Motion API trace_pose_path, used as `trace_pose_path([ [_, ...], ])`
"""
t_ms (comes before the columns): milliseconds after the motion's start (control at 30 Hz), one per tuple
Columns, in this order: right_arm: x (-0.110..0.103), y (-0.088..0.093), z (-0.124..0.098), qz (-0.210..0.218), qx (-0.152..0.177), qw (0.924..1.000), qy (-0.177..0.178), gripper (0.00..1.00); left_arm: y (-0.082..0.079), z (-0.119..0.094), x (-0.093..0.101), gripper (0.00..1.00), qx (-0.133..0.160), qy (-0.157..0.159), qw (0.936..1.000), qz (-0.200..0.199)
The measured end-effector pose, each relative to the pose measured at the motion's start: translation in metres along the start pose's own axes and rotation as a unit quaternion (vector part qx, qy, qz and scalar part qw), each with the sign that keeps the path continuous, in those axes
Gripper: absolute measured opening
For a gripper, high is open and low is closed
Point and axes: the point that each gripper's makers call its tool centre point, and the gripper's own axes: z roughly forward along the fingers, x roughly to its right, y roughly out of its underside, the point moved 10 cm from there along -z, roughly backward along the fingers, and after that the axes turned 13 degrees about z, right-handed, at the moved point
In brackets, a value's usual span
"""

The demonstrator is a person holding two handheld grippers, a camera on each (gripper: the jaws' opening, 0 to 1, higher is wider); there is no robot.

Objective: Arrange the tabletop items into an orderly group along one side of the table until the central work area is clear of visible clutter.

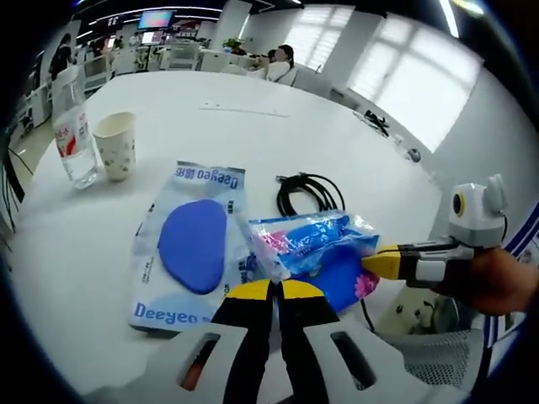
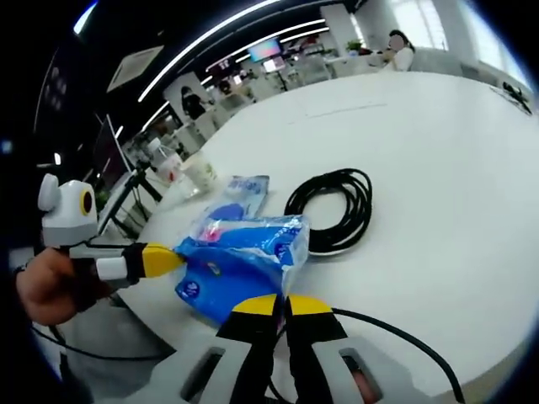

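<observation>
A blue plastic tissue packet (image 1: 313, 244) (image 2: 244, 252) sits at the near table edge, held at both ends. My left gripper (image 1: 274, 290) is shut on its near left corner; in the right gripper view it comes in from the left (image 2: 160, 259), its yellow tip on the packet's end. My right gripper (image 2: 282, 305) is shut on the packet's lower edge and enters the left gripper view from the right (image 1: 383, 263). A flat Deeyeo bag (image 1: 192, 244) (image 2: 240, 195) with a blue oval inside lies beside the packet. Just beyond it lies a coiled black cable (image 1: 310, 194) (image 2: 333, 210).
A paper cup (image 1: 115, 145) (image 2: 200, 175) and a clear water bottle (image 1: 72, 130) (image 2: 168, 164) stand together at the far left of the white table (image 1: 253, 135) (image 2: 438, 168). A loose black wire (image 2: 396, 337) runs past my right gripper. People sit at desks far behind.
</observation>
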Motion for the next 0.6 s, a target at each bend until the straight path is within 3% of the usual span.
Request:
trace_pose_path([
  [267, 0.0, -0.001, -0.009, -0.017, 0.0, 0.9999, 0.001, 0.0, -0.01, -0.009, 0.009, 0.0, -0.007, 0.005, 0.9994, 0.032],
  [600, -0.006, -0.002, -0.01, -0.023, -0.012, 0.9997, -0.001, 0.0, -0.014, -0.014, 0.005, 0.0, -0.012, 0.001, 0.9988, 0.048],
])
